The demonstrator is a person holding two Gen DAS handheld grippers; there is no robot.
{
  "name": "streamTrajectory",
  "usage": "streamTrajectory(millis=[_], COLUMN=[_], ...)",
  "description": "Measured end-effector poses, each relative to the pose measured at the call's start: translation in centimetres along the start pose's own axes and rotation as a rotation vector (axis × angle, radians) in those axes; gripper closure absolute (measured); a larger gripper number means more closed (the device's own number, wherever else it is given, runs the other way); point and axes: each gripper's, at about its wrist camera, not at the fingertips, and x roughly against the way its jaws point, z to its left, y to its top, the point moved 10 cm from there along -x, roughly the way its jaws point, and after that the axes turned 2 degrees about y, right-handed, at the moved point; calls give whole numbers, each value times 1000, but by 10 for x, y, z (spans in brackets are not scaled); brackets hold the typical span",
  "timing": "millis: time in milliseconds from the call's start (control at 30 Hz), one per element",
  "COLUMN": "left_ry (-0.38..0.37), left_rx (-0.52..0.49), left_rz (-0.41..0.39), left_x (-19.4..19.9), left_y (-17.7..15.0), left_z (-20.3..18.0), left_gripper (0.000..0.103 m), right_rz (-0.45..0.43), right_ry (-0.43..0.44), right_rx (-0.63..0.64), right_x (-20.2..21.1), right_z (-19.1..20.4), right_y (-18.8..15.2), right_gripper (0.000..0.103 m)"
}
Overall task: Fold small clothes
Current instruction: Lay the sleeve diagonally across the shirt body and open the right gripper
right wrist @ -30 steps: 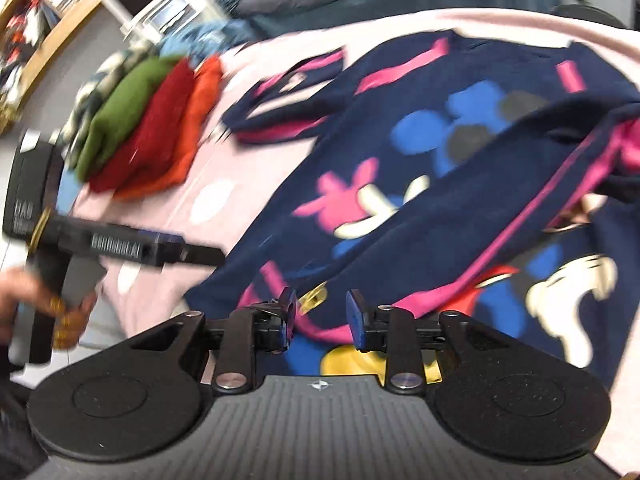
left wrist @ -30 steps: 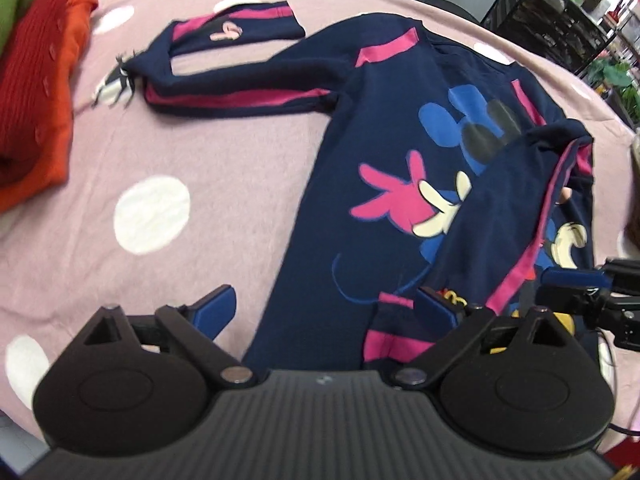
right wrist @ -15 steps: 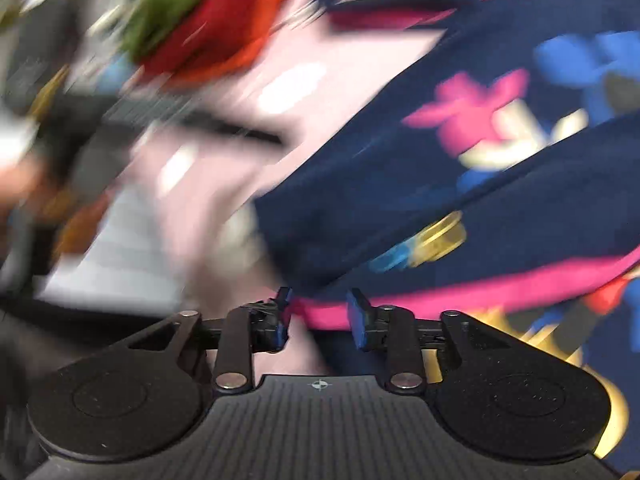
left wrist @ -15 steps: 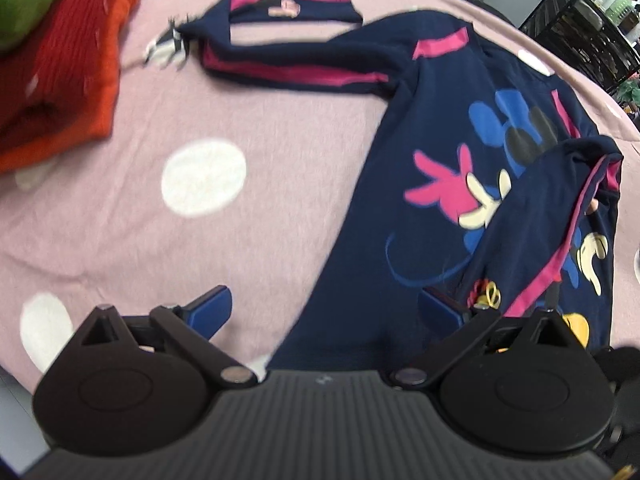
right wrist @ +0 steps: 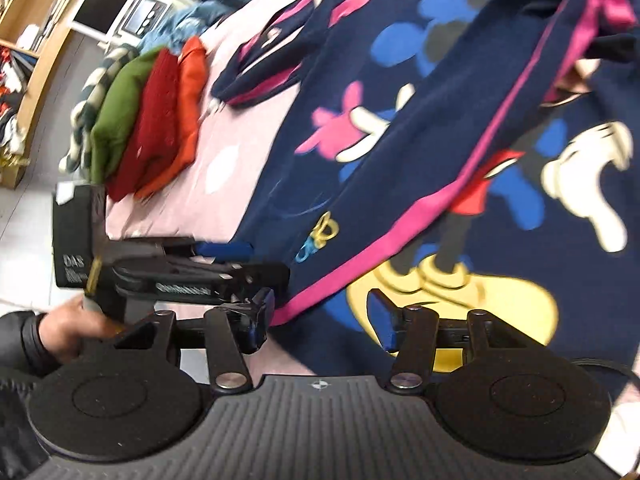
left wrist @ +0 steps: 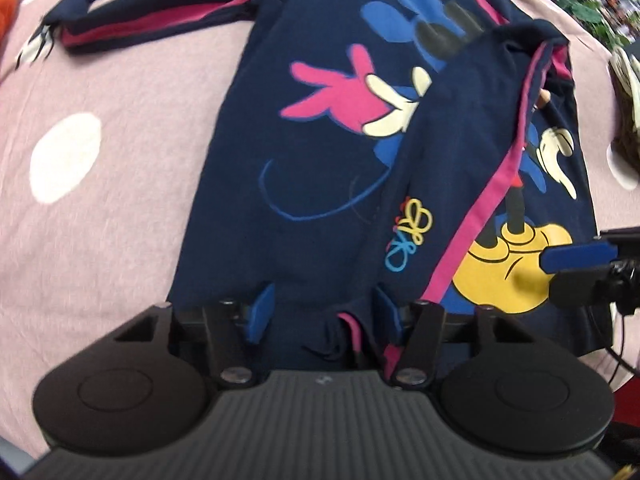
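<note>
A navy shirt (left wrist: 320, 152) with a cartoon mouse print and pink stripes lies flat on the pink spotted cover. One sleeve (left wrist: 472, 128) is folded across the body. The other sleeve (left wrist: 160, 20) stretches out at the far left. My left gripper (left wrist: 324, 308) points down at the near hem. Its jaws are closing with bunched hem fabric between the blue pads, which stand apart from it. My right gripper (right wrist: 320, 316) sits over the folded sleeve's pink-edged end (right wrist: 352, 280), and its jaws are opening. Its blue finger (left wrist: 576, 256) shows at the right of the left wrist view.
A pile of folded green, red and orange clothes (right wrist: 152, 120) lies at the far left of the cover (left wrist: 100, 220). A hand (right wrist: 68, 332) holds the left gripper's body (right wrist: 180, 272). Shelves and screens (right wrist: 104, 4) stand beyond the bed.
My left gripper has dropped to the shirt's near hem and its jaws have narrowed around the fabric. My right gripper's jaws have widened from a narrow gap on the sleeve's pink edge.
</note>
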Motion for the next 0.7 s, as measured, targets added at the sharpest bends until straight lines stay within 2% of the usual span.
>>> streamTrajectory(millis=[133, 167, 233, 267, 367, 467, 500, 567, 600, 633, 667, 700], left_ry=[6, 0, 7, 1, -25, 26, 31, 91, 125, 145, 174, 221], left_rx=[-106, -113, -111, -100, -46, -60, -72, -98, -116, -135, -145, -142], left_rz=[14, 13, 6, 2, -41, -179, -213, -250, -254, -220, -150, -77], left_x=[2, 4, 7, 9, 28, 73, 86, 103, 104, 95, 80, 63], left_y=[-4, -5, -7, -6, 3, 18, 21, 20, 15, 7, -4, -16], left_z=[-19, -22, -22, -20, -16, -7, -6, 0, 4, 6, 13, 23], left_gripper=[58, 68, 81, 97, 97, 97, 97, 97, 93, 87, 59, 38], right_rz=[-3, -2, 1, -2, -14, -32, -40, -45, -45, -44, -43, -39], right_ry=[-11, -14, -16, -16, -29, -46, -48, -51, -56, -59, -58, -58], right_rx=[-21, -29, -38, -39, -38, -53, -64, -85, -93, -96, -95, -94], right_x=[-3, -3, -6, -6, -4, 0, 2, 4, 5, 5, 5, 5], right_z=[-5, -7, -8, -8, -10, -16, -19, -24, -26, -28, -28, -29], right_y=[-5, -3, -4, -4, -1, 1, 2, 2, 2, 2, 2, 2], right_gripper=[14, 14, 14, 14, 14, 15, 15, 15, 15, 15, 15, 15])
